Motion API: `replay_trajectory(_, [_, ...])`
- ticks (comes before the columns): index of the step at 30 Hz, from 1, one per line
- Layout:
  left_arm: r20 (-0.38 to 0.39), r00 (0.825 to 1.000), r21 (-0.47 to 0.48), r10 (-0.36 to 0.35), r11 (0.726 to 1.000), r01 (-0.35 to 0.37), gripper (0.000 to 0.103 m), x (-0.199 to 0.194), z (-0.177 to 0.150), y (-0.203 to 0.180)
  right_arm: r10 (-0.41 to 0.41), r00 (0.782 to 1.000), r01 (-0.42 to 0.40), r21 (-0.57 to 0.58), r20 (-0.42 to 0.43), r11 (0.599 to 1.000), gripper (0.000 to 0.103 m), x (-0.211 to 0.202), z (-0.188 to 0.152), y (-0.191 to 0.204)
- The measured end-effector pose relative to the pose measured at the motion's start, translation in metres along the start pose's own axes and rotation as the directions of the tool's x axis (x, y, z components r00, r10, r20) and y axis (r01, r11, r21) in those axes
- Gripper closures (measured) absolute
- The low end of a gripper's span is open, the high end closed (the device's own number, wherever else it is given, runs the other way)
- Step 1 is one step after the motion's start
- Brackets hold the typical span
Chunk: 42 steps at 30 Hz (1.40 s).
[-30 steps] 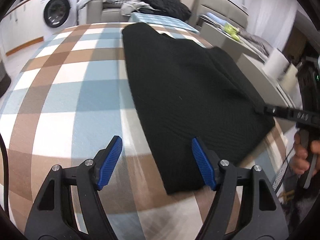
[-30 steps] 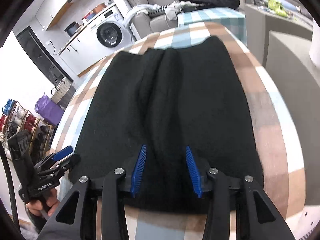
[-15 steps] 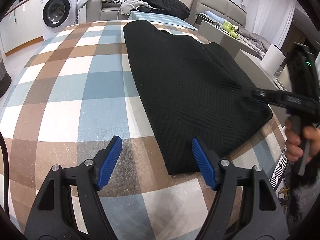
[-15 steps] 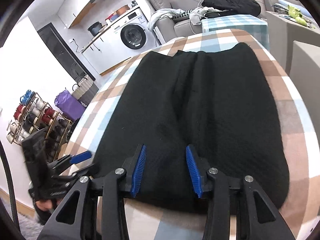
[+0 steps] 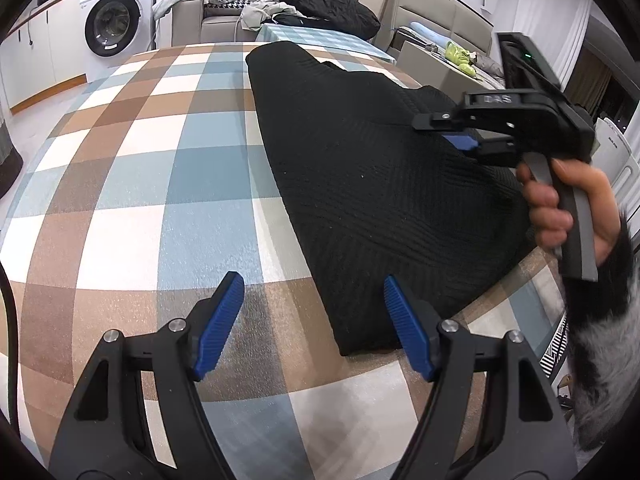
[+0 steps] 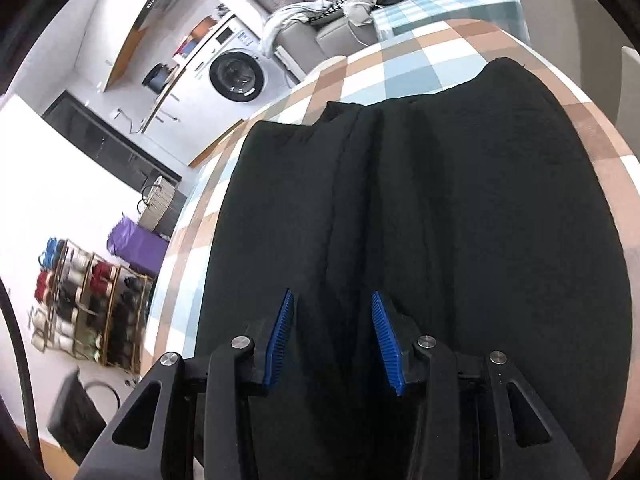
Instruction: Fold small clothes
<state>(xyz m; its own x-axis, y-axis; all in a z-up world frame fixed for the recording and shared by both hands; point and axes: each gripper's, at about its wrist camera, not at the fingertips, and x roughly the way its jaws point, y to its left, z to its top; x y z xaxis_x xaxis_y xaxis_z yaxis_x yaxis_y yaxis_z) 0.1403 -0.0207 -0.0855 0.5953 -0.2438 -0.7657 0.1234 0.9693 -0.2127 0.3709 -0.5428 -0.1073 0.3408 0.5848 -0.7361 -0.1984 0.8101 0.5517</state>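
Note:
A black knitted garment (image 5: 360, 176) lies folded and flat on the checked tablecloth (image 5: 132, 184). My left gripper (image 5: 314, 328) is open and empty, low over the table at the garment's near left corner. My right gripper (image 6: 332, 338) is open and empty, raised over the garment (image 6: 440, 220), which has a lengthwise crease down its middle. In the left wrist view the right gripper (image 5: 456, 132) hovers above the garment's right side, held by a hand (image 5: 568, 204).
A washing machine (image 5: 116, 20) stands at the back left. A sofa with piled clothes (image 5: 320, 0) lies behind the table. A shoe rack (image 6: 88, 300) and a purple bag (image 6: 136, 244) stand on the floor to the left of the table.
My right gripper has lifted up off the garment and moved inward over it. My left gripper has pulled back slightly from the garment's corner and stays open.

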Motion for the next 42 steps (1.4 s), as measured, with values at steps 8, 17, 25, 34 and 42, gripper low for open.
replay_trajectory(8, [0.009, 1.0, -0.017, -0.011, 1.0, 0.011, 0.033, -0.001, 0.004, 0.004, -0.046, 0.991, 0.076, -0.25, 0.124, 0.965, 0.094, -0.032, 0.011, 0.048])
replay_trajectory(17, [0.003, 1.0, -0.02, -0.005, 1.0, 0.005, 0.033, 0.001, 0.003, 0.005, -0.083, 0.996, 0.073, -0.188, -0.045, 0.979, 0.083, -0.017, -0.011, 0.01])
replay_trajectory(25, [0.004, 1.0, -0.014, -0.005, 1.0, 0.005, 0.033, 0.003, 0.006, 0.004, 0.004, 0.997, 0.016, -0.236, 0.081, 0.972, 0.095, -0.064, -0.051, 0.006])
replay_trajectory(34, [-0.011, 0.999, -0.048, -0.031, 0.998, 0.031, 0.033, 0.013, 0.015, 0.008, -0.131, 0.99, 0.139, -0.201, 0.051, 0.97, 0.085, -0.05, -0.042, -0.001])
replay_trajectory(42, [-0.018, 0.999, -0.051, -0.042, 0.998, 0.041, 0.033, 0.04, 0.035, -0.006, -0.292, 0.928, 0.308, -0.034, 0.23, 0.951, 0.06, -0.11, -0.041, -0.045])
